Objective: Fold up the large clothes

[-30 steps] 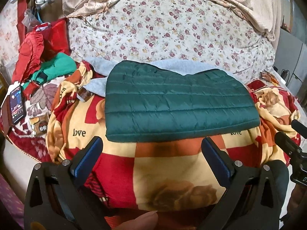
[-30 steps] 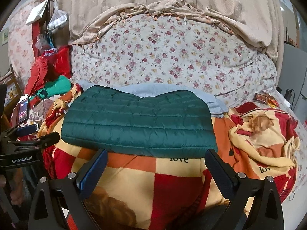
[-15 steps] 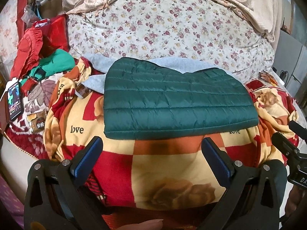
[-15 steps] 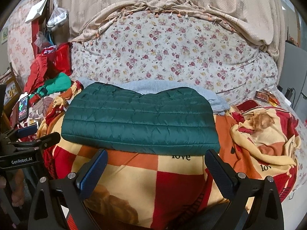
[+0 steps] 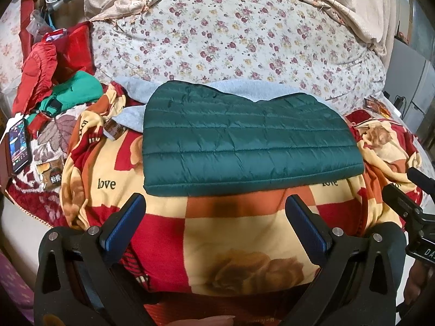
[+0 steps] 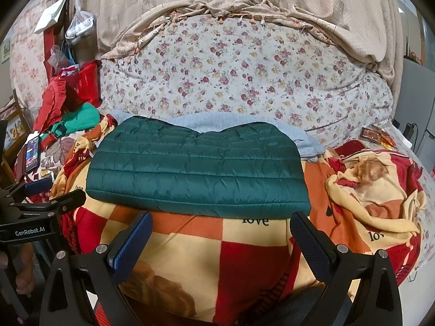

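A dark green quilted jacket (image 5: 244, 138) lies folded into a flat rectangle on a red, orange and cream "love" blanket (image 5: 239, 239); it also shows in the right wrist view (image 6: 195, 168). A light blue garment (image 5: 136, 92) lies under its far edge. My left gripper (image 5: 214, 206) is open and empty, just short of the jacket's near edge. My right gripper (image 6: 221, 222) is open and empty, close to the same near edge. The left gripper shows at the left of the right wrist view (image 6: 40, 198).
A floral quilt (image 5: 239, 35) rises behind the jacket. Red clothes (image 5: 40, 65) and a green garment (image 5: 76, 92) are piled at the left. A phone (image 5: 17, 146) lies at the left edge. A bunched part of the blanket (image 6: 372, 184) sits at the right.
Both grippers have drawn slightly back and up from the folded jacket. The jacket has not moved. Both grippers stay open.
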`<state>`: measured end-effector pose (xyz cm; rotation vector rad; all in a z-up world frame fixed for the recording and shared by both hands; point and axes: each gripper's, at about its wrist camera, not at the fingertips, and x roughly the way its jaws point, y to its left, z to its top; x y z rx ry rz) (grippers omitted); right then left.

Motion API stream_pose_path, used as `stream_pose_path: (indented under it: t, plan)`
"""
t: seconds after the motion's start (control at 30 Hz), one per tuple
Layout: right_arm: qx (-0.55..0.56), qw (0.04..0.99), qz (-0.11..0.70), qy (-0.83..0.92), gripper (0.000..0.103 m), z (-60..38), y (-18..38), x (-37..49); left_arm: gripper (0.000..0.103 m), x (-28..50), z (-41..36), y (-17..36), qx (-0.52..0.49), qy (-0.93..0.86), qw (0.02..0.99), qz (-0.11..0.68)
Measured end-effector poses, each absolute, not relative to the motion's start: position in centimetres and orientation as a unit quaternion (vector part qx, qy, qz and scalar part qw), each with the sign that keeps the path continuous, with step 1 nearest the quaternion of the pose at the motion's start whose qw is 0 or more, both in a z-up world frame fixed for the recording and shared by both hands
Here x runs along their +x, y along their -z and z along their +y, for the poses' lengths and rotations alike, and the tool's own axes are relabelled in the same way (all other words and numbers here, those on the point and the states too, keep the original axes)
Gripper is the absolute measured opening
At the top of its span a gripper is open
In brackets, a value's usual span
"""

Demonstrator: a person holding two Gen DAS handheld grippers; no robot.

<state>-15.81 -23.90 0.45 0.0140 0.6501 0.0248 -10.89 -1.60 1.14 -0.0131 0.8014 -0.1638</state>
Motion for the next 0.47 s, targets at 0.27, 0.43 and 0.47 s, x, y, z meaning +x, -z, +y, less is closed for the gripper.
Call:
stream_pose_path:
  t: [0.27, 0.43, 0.47]
  plan:
    - [0.007, 0.947, 0.320, -0.012, 0.100, -23.98, -0.45, -15.81, 0.103, -11.23, -1.81, -0.87, -0.008, 0.088, 0.918, 0.388]
    - [0.005, 0.948, 0.319, -0.012, 0.100, -24.03, -0.44, -15.87, 0.103, -11.55, -1.92, -1.27, 0.005, 0.100, 0.922, 0.373]
    - [0.005, 0.948, 0.319, -0.012, 0.100, -24.03, -0.43, -15.89, 0.103, -11.55, -1.98, -1.31, 0.006, 0.102, 0.922, 0.373]
